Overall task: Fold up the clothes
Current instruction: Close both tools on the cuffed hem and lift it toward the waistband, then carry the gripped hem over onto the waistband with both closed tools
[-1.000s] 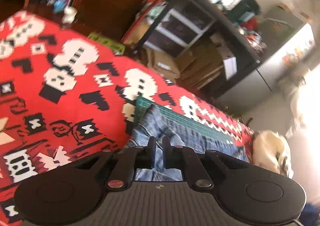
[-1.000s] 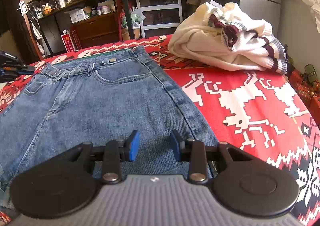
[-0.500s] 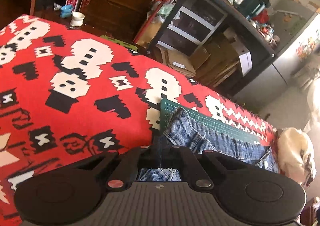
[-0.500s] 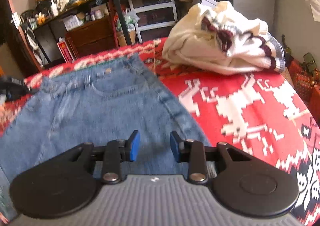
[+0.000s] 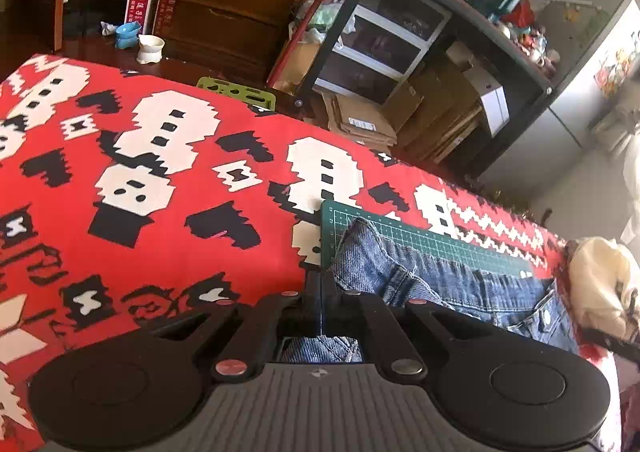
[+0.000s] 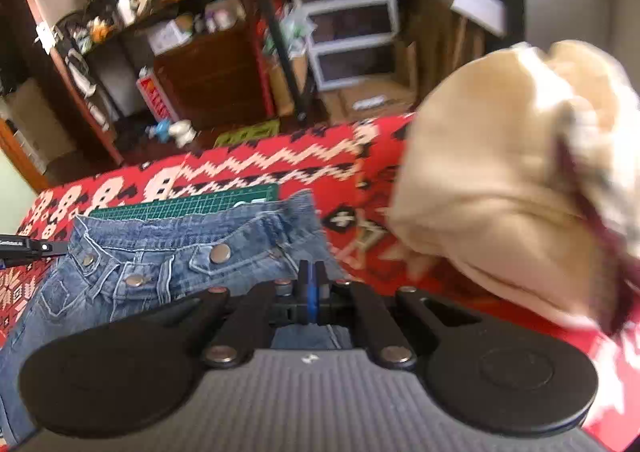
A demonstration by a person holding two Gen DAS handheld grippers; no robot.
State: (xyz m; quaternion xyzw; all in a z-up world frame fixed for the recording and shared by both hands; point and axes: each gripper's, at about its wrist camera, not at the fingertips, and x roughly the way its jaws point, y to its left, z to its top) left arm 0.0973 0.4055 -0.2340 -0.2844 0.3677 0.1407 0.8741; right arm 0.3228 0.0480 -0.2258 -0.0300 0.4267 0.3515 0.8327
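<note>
— Where are the jeans (image 6: pixel 152 264)?
— On the red blanket (image 5: pixel 168 236), over the green mat (image 5: pixel 420 242). My left tongs (image 5: pixel 322 302) pinch one waistband corner, my right tongs (image 6: pixel 312 292) apparently the other; that view's blurred.

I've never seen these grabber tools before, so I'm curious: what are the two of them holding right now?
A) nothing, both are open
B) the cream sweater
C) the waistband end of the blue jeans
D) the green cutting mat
C: the left gripper and the right gripper are each shut on denim at the waistband of the jeans, while the cream sweater lies apart on the red blanket.
</note>
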